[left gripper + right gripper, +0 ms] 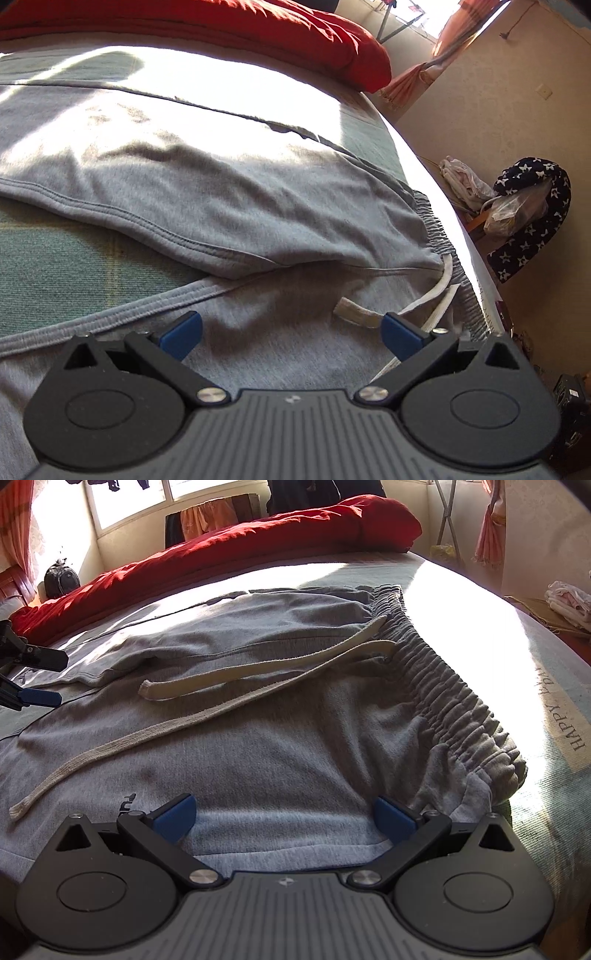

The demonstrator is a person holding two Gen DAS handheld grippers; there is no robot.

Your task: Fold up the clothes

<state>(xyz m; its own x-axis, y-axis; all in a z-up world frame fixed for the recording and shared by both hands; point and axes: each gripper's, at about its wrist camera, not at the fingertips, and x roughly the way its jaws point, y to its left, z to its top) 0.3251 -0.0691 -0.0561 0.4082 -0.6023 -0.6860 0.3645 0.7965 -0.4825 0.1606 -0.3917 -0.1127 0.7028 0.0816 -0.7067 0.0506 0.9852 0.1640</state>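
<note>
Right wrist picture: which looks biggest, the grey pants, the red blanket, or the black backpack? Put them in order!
1. grey pants, filling most of the view, though nearest the camera
2. red blanket, a long band across the back of the bed
3. black backpack, small and far off by the window

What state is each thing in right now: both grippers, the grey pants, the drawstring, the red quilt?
Left gripper: open, empty, low over the pants.
Right gripper: open, empty, low over the pants near the waistband.
Grey pants: spread on the bed, not yet folded.
Waistband: gathered, near the bed edge.
Drawstring: untied, both ends lying loose on the pants.
Red quilt: bunched along the far side.
</note>
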